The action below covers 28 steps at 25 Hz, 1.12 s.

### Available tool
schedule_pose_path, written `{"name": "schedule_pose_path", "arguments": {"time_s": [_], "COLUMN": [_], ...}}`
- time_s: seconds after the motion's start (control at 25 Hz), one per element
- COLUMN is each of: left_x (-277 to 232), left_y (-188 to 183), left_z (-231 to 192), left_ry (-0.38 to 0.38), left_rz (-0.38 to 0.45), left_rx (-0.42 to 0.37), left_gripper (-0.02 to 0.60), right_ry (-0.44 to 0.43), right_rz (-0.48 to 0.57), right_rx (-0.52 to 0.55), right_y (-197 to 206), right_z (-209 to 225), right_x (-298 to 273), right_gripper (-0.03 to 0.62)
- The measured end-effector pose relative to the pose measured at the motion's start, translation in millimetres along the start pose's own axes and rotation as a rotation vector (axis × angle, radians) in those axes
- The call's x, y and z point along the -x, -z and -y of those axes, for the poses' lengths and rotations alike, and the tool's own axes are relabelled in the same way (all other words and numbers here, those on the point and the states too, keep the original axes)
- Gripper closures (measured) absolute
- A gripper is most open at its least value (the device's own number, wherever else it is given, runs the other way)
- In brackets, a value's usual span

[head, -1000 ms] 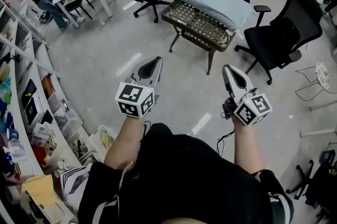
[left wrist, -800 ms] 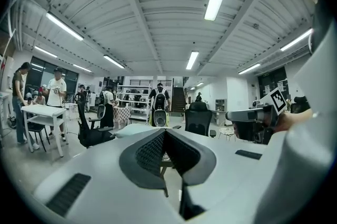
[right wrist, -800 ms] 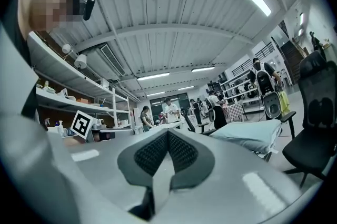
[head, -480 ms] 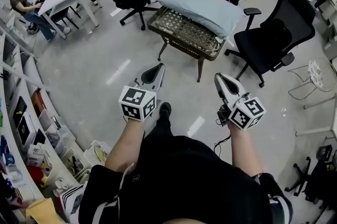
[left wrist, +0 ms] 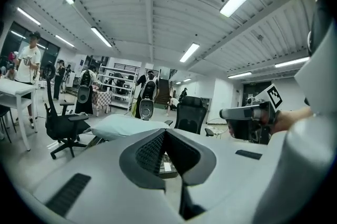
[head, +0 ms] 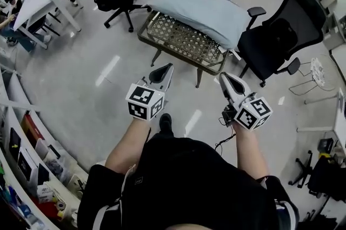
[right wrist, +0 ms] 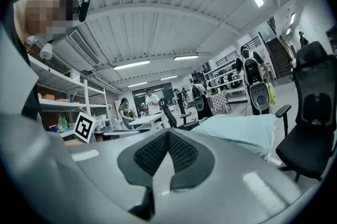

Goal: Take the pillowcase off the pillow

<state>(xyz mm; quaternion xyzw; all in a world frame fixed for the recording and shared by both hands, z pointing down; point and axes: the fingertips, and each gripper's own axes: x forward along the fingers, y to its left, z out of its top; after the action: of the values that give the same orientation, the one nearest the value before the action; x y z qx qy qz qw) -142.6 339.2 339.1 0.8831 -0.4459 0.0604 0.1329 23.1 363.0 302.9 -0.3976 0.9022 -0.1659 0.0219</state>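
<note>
1. Head view: The pillow [head: 201,6] in its pale blue pillowcase lies along the far edge of the tabletop [head: 181,40]. The near part of the tabletop is bare. The left tool [head: 164,69] and the right tool [head: 225,80] are both shut tight and hold nothing. They are well apart from the pillow, out over the floor. I think a shut tool could only bump the pillow and push it off the far edge. A black chair [head: 281,40] stands just beside the right corner of the tabletop. The right arm could knock into it on the way.

2. Left gripper view: The left tool [left wrist: 165,134] has its two jaws pressed together, with nothing between them. The pillow [left wrist: 124,125] shows ahead, a bit to the left. If the jaws open too late, they could miss the cloth or grab the fat pillow too.

3. Right gripper view: The right tool [right wrist: 168,138] is closed and empty too. The pillow [right wrist: 239,131] is ahead, to the right. If only one tool pulls the cloth, I think the whole pillow could slide off the tabletop. One tool has to hold the pillow back.
</note>
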Motion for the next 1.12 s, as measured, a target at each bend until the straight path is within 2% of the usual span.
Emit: {"name": "schedule_pose_path", "arguments": {"time_s": [0.24,0.56,0.92,1.12], "left_x": [-53,-112,-251,-322], "left_y": [-3,4,0,-10], "left_z": [-28,-31,-10,9], "left_ry": [0.098,0.189,0.258,0.316], "left_rz": [-0.060,-0.127,-0.220,-0.281], "left_rx": [-0.002,-0.003,-0.049,-0.132], "left_gripper": [0.581,0.581,0.581,0.581], "right_ry": [0.051,0.158,0.290,0.346], "right_rz": [0.006,-0.010,0.058,0.086], "right_rx": [-0.045,-0.107,-0.148,-0.177], "right_y": [-5,9,-12,-28], "right_z": [23,80,218,293], "right_x": [-55,-58,-50,-54], "right_gripper": [0.585,0.585,0.585,0.585]}}
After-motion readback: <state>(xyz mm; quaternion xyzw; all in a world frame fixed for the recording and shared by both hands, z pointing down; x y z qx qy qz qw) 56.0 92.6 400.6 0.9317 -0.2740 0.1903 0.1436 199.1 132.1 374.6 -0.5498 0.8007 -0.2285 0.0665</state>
